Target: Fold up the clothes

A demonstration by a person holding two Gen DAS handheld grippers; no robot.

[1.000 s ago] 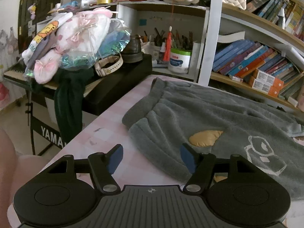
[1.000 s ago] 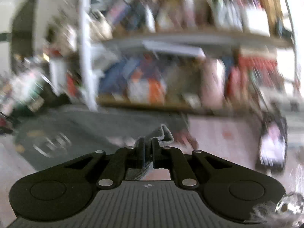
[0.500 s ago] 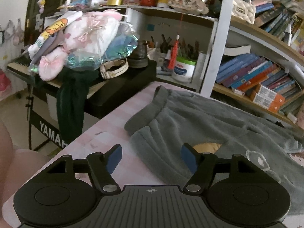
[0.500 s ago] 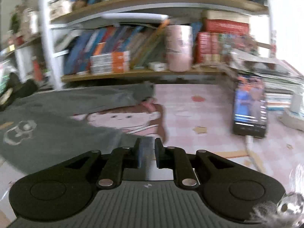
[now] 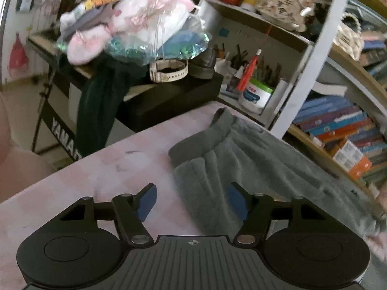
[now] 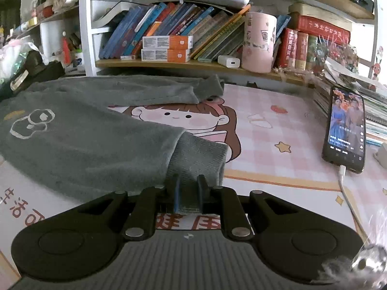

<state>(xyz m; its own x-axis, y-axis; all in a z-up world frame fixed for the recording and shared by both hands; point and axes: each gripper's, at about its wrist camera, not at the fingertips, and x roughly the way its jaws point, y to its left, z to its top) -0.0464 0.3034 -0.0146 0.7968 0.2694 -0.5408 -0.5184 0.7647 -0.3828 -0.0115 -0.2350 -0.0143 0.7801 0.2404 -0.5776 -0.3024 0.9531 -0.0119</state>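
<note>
Left wrist view, then right: grey fleece trousers [image 5: 254, 159] spread across a pink desk mat [image 6: 278, 120].
Left gripper [image 5: 191, 201] gapes wide over the waistband at 12 o'clock; right gripper [image 6: 187, 188] pinches the near leg cuff [image 6: 200, 159], likely ready to carry it across.

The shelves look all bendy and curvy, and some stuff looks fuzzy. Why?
Both wrist views use a fisheye lens, so straight things bow: the white shelf post leans in the left view, the bookshelf board sags in the right. The left view is smeared, worst on the pile of soft toys; the right view is sharp on the grey trousers, with bright window glare top right.
</note>
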